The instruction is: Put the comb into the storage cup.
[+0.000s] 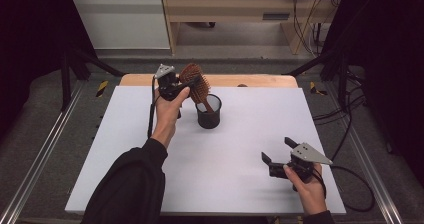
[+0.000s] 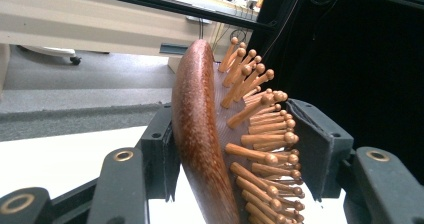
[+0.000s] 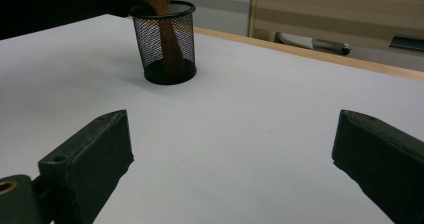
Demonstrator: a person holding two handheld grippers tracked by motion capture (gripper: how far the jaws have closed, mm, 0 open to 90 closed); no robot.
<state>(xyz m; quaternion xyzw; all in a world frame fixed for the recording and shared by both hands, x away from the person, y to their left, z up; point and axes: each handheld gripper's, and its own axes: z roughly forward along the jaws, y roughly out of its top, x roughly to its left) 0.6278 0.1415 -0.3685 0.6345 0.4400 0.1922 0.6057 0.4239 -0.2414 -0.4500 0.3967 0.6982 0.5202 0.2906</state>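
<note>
The table (image 1: 240,149) carries a plain white top with a wooden strip exposed along its far edge. Grey floor surrounds it, with metal rails along both sides, black frame bars overhead and light wooden furniture beyond the far edge. Cables lie on the floor at the right.

A black mesh cup (image 1: 208,111) stands upright on the far centre of the table, well clear of every edge. The wooden hairbrush (image 1: 195,84) leans with its handle inside the cup and its head above the rim.

The left hand-held gripper (image 1: 186,88) is raised at the far left of the cup. Its jaws are closed on the brush head: one pad bears on the smooth back, the other on the bristle tips, as the left gripper view shows.

The right hand-held gripper (image 1: 276,151) sits low over the near right part of the table, jaws spread wide and holding nothing. Bare white surface lies between it and the cup, and the whole near half of the table is unobstructed.
</note>
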